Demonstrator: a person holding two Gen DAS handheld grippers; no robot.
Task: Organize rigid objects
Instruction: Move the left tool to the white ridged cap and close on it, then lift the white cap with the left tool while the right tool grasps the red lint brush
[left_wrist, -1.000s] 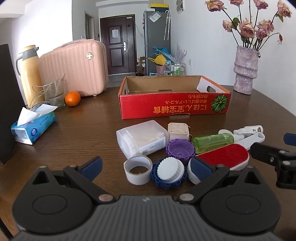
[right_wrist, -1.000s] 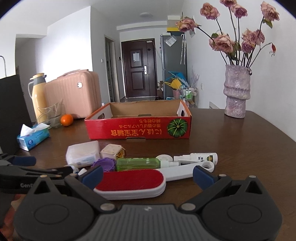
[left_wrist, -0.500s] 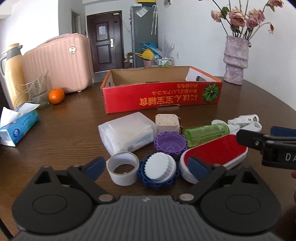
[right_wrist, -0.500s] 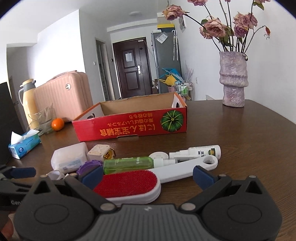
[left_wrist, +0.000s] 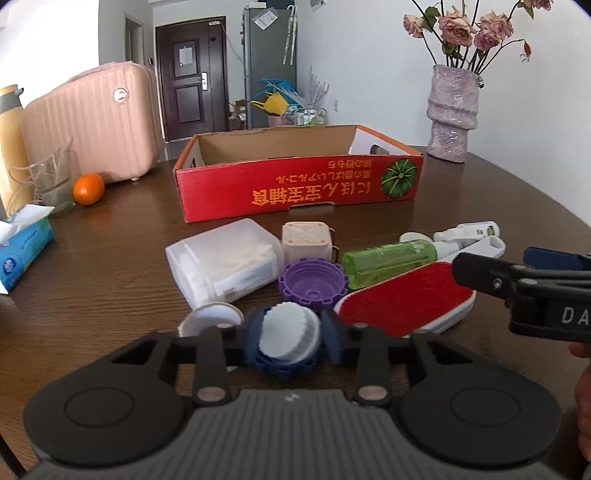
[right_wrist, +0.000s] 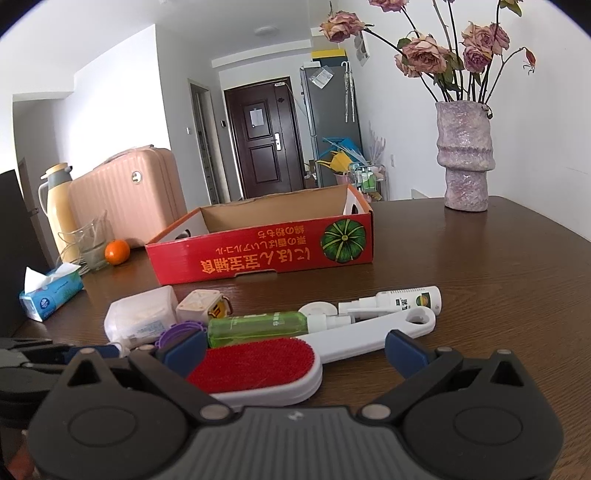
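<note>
Table (left_wrist: 110, 258): dark wood, carrying everything.
Red box (left_wrist: 295, 192): open-topped, beyond the clutter.
Lint brush (right_wrist: 258, 365): red pad up, between the widely parted pads of the right hand-held gripper (right_wrist: 293, 349), untouched.
Blue-and-white cap (left_wrist: 288, 336): on the table beside the purple cap (left_wrist: 312, 282); left hand-held gripper (left_wrist: 290, 338) has just been closing and its pads now clamp it.

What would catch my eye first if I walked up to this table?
Probably the bright red cardboard box lying open mid-table, and the vase of faded roses at the far right. Nearer, the left gripper has just closed its jaws on a blue-and-white lid, beside a red lint brush.
</note>
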